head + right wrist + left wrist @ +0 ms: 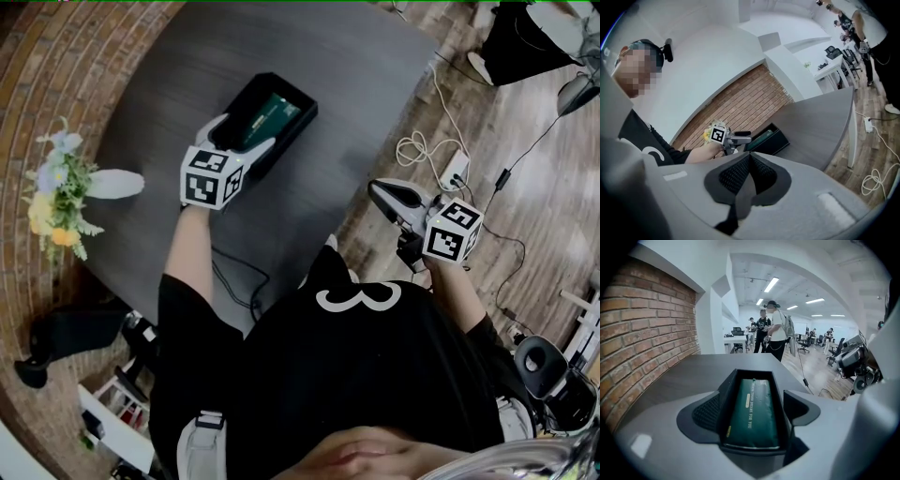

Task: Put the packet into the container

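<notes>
- Where the dark grey table (356, 84) curves toward the brick wall, a black container (754, 373) sits on its top, long and narrow.
- The green packet (752, 413) lies flat inside the container, filling most of its length, with pale print running along its face.
- The left gripper (242, 134) hangs over the near end of the container with its jaws spread wide, one on each side of the container's walls.
- From the left gripper view it is hard to say whether the pads press on those walls or only stand just beside them; the packet itself is not held.
- The right gripper (750, 157) is off the table's edge, over the wooden floor, well apart from the container; its jaws are closed together with nothing between them.
- A bunch of flowers (56, 192) stands at the table's left edge.
- A pale cable (422, 145) lies coiled on the floor beside the table.
</notes>
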Available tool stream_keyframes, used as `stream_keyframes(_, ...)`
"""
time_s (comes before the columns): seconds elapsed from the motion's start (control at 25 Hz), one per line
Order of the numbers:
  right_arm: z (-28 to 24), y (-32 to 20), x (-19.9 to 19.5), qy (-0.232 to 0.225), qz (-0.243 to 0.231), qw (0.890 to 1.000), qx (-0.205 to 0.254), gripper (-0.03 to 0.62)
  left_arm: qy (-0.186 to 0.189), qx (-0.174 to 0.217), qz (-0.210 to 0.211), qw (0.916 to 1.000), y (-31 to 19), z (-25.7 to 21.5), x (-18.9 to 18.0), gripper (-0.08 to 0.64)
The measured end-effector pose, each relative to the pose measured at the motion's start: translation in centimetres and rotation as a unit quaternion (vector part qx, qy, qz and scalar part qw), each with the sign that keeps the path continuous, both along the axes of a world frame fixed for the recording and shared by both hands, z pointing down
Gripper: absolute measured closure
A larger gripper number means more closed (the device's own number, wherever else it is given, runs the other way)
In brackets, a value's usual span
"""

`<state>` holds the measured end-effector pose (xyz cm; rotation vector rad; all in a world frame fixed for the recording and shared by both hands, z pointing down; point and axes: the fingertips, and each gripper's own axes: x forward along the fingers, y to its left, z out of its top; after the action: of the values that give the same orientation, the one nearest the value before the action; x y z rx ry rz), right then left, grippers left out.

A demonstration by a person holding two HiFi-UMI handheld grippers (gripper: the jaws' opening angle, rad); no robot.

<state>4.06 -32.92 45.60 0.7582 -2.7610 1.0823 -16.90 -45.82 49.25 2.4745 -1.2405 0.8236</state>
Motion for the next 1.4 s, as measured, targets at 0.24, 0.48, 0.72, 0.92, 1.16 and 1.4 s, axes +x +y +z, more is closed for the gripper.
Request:
stream_keyframes(0.24,-3.5,0.9,0.7,-0.011,-0.009,0.998,0.066,0.591,0.085,0.004,-0.044,0.9954,4.4,-4.1,1.6,0.218)
stream_keyframes(0.48,-6.7,3.9,1.1,-0.023,-0.027,0.993,0.116,0.591,0.175,0.003,-0.031,0.9841,12.5,-7.7,7.3,0.311)
stream_keyframes(0.72,-8.1,8.1,0.4,-0.036,-0.062,0.987,0.141,0.591,0.251,0.005,-0.018,0.9678,20.2,-10.7,11.7,0.442)
stream_keyframes(0.92,-9.1,10.9,0.1,-0.049,-0.078,0.984,0.150,0.591,0.282,0.029,-0.042,0.9581,23.6,-12.7,13.4,0.523)
stream_keyframes(1.16,-9.6,13.0,0.0,-0.059,-0.088,0.983,0.150,0.591,0.303,0.037,-0.057,0.9506,26.1,-13.3,15.0,0.548)
stream_keyframes(1.4,-10.3,13.6,-0.4,-0.045,-0.098,0.980,0.168,0.591,0.289,0.060,-0.050,0.9541,26.6,-13.6,15.2,0.548)
